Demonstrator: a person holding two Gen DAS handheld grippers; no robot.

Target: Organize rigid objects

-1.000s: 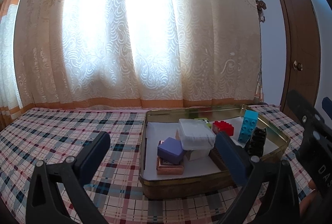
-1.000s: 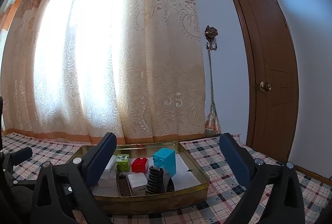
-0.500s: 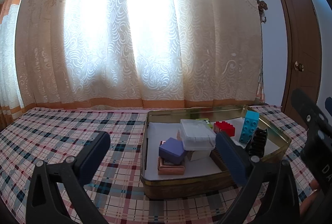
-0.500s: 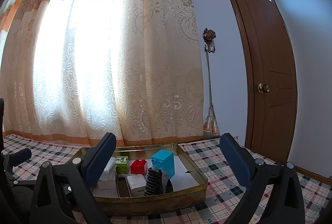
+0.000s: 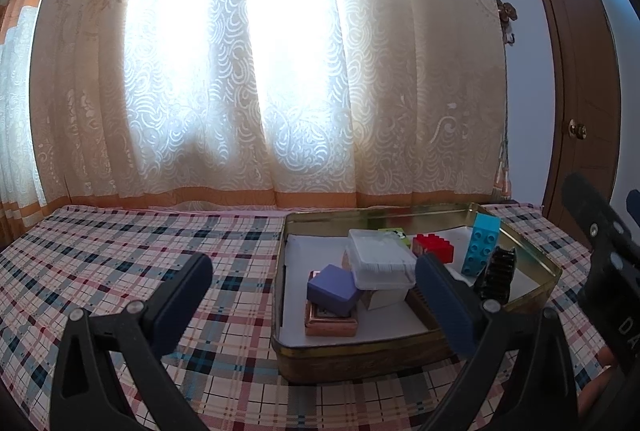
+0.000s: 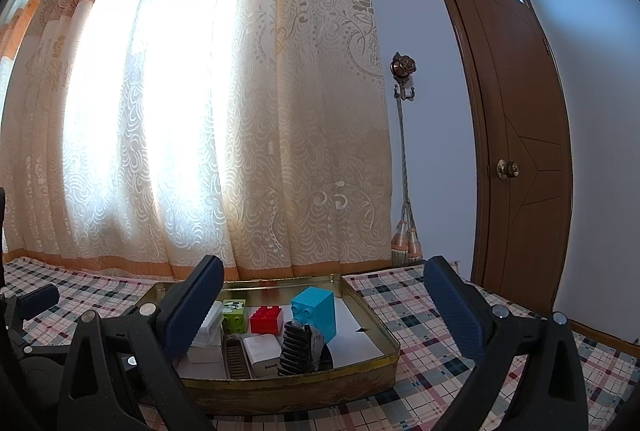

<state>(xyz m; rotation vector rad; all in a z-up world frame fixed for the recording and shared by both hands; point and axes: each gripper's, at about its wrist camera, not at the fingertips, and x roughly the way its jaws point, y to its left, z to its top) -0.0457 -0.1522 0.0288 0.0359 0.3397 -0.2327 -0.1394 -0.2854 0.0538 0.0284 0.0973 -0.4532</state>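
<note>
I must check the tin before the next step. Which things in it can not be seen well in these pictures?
- Copper box, left wrist view: purple box lies on it.
- White lidded box, right wrist view: partly behind a finger.
- Green block, left wrist view: mostly behind the white box.

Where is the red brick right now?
The red brick lies inside the gold tin, toward its back, between the green block and the upright blue brick.

Legible text: white letters "DA", cut off by the frame edge, on the black body of the right hand-held gripper (image 5: 612, 295), seen at the right of the left wrist view. No other lettering, labels or numbers can be read in either view.
</note>
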